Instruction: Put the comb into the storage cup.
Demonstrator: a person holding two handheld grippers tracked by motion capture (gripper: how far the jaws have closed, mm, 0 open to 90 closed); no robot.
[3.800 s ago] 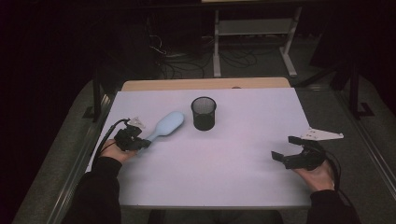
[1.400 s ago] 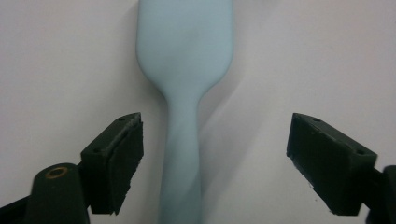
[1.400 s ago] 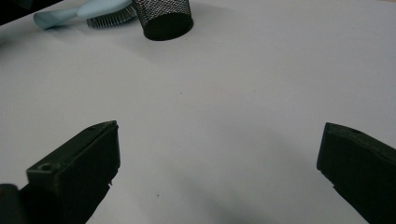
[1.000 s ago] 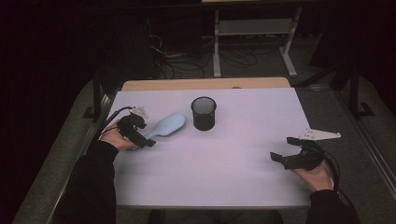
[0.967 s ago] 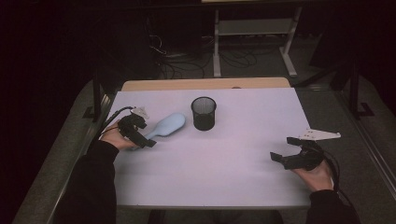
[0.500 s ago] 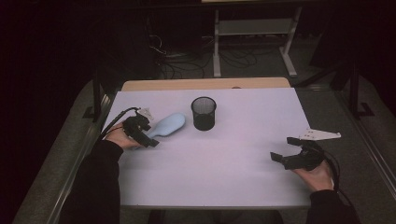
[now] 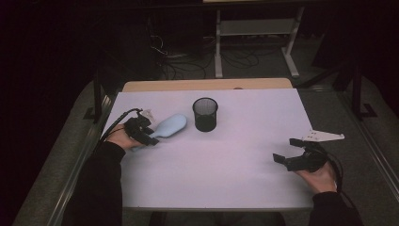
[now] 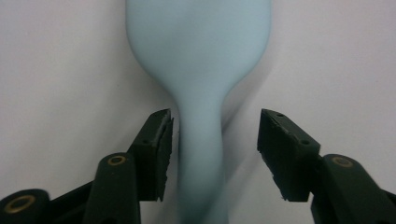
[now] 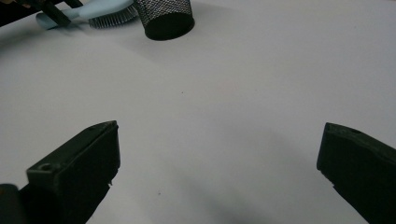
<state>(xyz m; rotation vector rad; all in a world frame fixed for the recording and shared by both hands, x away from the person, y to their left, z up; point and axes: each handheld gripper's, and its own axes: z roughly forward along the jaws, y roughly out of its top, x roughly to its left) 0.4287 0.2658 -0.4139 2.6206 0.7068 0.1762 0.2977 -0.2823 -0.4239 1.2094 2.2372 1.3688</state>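
The left gripper [image 7: 149, 137] sits near the table's [image 7: 226, 183] left edge, its jaws set astride the handle of a pale blue brush [image 7: 168, 127]; they have just been closing, and in the left gripper view one pad [image 8: 164, 149] looks right against the handle of the brush [image 8: 198, 70] while the other stands off it with a gap, so the grip is not yet made; the brush lies flat, bristles down, its head pointing toward the black mesh cup [image 7: 205, 114]; the cup stands upright near the middle of the far edge, just beside the brush head but apart from it; the right gripper [image 7: 288, 151] rests near the right edge toward the near corner, jaws wide with nothing between them; its own view looks across the bare surface to the cup [image 9: 163, 18] and the brush [image 9: 100, 13] beyond.
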